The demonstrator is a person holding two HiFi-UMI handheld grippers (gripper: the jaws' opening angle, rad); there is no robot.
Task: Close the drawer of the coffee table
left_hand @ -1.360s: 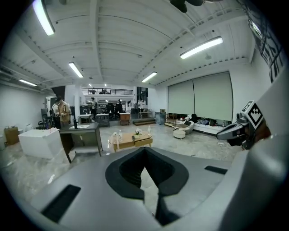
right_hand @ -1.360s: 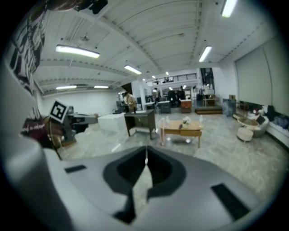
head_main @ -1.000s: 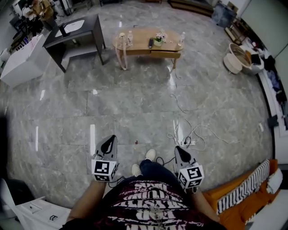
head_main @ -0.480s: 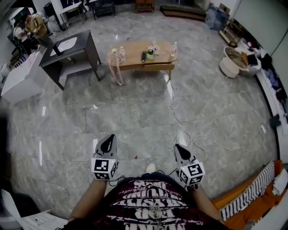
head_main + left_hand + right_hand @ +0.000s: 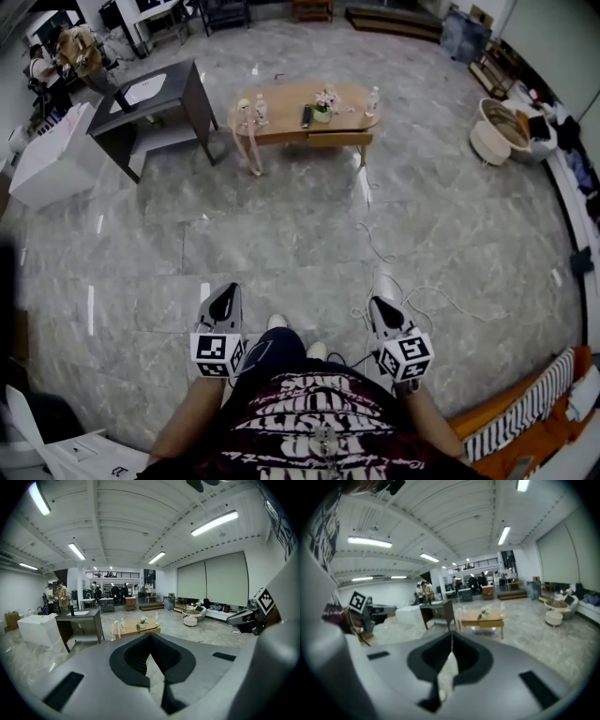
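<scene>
The wooden coffee table point(image 5: 286, 105) stands far ahead across the marble floor, with its drawer point(image 5: 339, 139) pulled out a little at the front right. It also shows small in the left gripper view, the coffee table point(image 5: 133, 628), and in the right gripper view, the coffee table point(image 5: 483, 618). Bottles, a small flower pot and a dark remote sit on top. My left gripper point(image 5: 223, 302) and right gripper point(image 5: 380, 311) are held low in front of the person's body, both shut and empty, far from the table.
A dark desk point(image 5: 155, 98) and a white box point(image 5: 52, 157) stand left of the table. White cables point(image 5: 394, 272) trail over the floor ahead of my right gripper. A round ottoman point(image 5: 489, 142) sits at the right, an orange sofa point(image 5: 525, 431) at the lower right. People stand at the far left.
The view has shifted forward as the person walks; a foot has swung ahead between the grippers. Both grippers stay shut and keep their place before the body.
</scene>
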